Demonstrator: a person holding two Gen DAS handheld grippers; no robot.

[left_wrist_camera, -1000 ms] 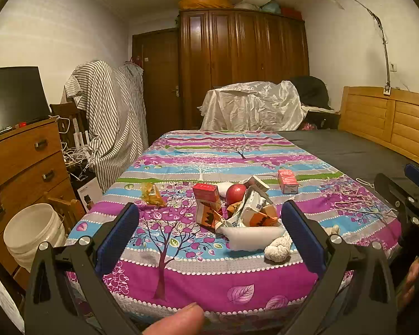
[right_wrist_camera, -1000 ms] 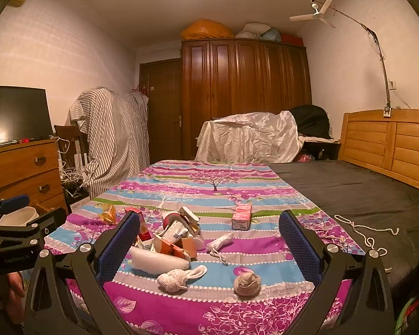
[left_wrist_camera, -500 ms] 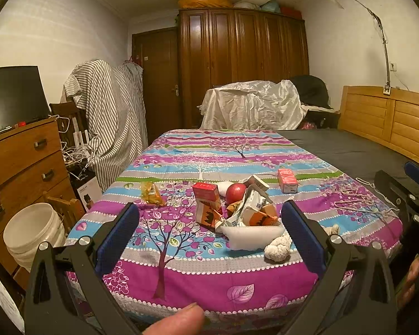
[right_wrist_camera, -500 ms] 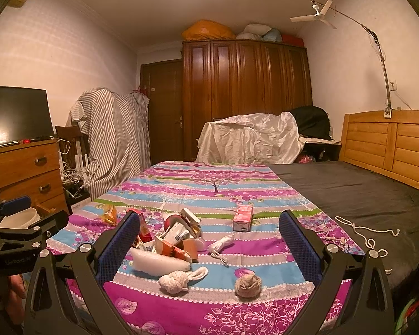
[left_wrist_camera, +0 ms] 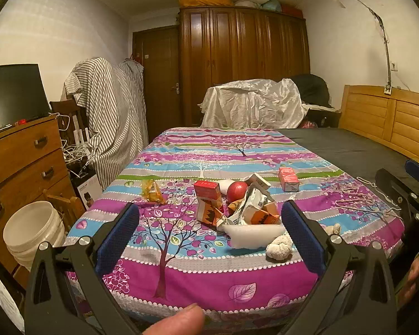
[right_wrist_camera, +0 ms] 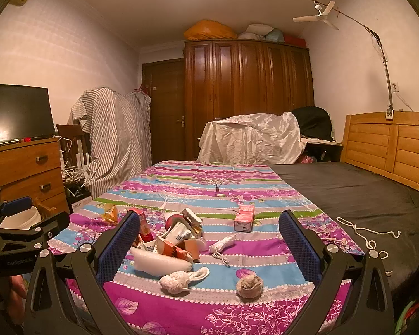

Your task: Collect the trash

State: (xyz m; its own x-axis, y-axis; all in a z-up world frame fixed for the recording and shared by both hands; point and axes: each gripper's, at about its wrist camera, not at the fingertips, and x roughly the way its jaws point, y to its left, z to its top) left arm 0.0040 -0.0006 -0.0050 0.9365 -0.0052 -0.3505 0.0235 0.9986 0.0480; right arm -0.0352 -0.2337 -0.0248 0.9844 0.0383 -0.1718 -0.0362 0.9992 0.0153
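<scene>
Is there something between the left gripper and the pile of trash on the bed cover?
Nothing visible. The left gripper is open and empty, and only bare bed cover lies between it and the trash pile.

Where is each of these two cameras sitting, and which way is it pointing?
Left wrist: on the open left gripper, facing along the bed at the trash pile; a thumb shows below.
Right wrist: on the open right gripper, same direction; the left gripper shows at its left.
Both share the pile and wardrobe.
</scene>
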